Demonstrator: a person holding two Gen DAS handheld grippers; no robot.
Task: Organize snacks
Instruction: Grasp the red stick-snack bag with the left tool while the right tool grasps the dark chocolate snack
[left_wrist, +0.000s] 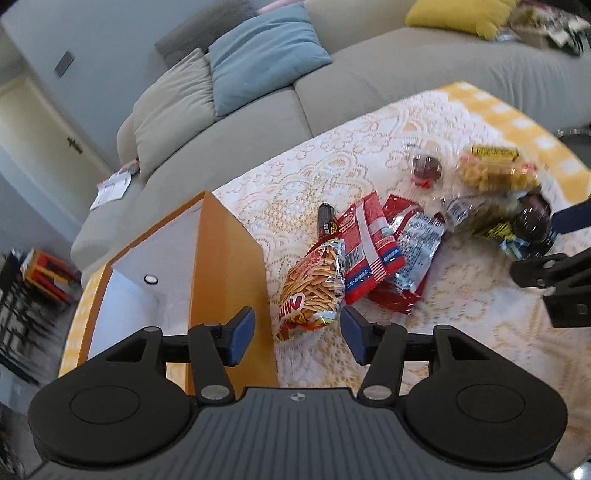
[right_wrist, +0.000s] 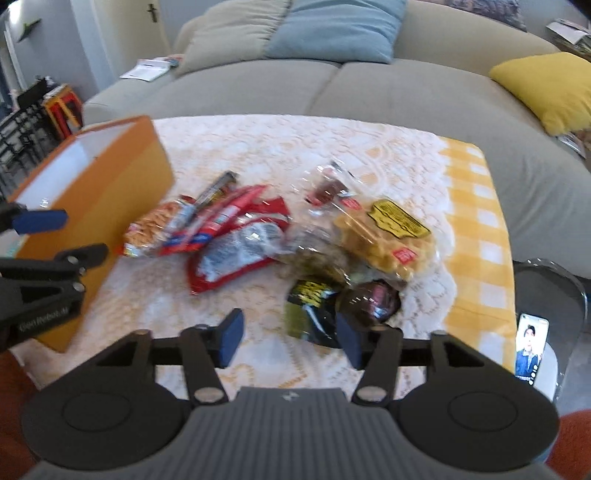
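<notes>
- Lace-covered table (right_wrist: 332, 147), snacks heaped, orange box (left_wrist: 229, 266) at nine o'clock.
- Left gripper (left_wrist: 297, 334) wide, empty; straddle the stick-snack bag (left_wrist: 314, 284) squarely.
- Right gripper (right_wrist: 290, 341) wide, empty, over the dark packet (right_wrist: 314, 310); pinch mid-body.

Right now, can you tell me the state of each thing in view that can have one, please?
Orange box: open on top, upright, nothing visible inside.
Stick snack bag: sealed, lying flat beside the box.
Red packets: lying overlapped in the pile.
Yellow-labelled clear bag: lying on the lace tablecloth.
Left gripper: open, empty.
Right gripper: open, empty.
Phone: screen on.
</notes>
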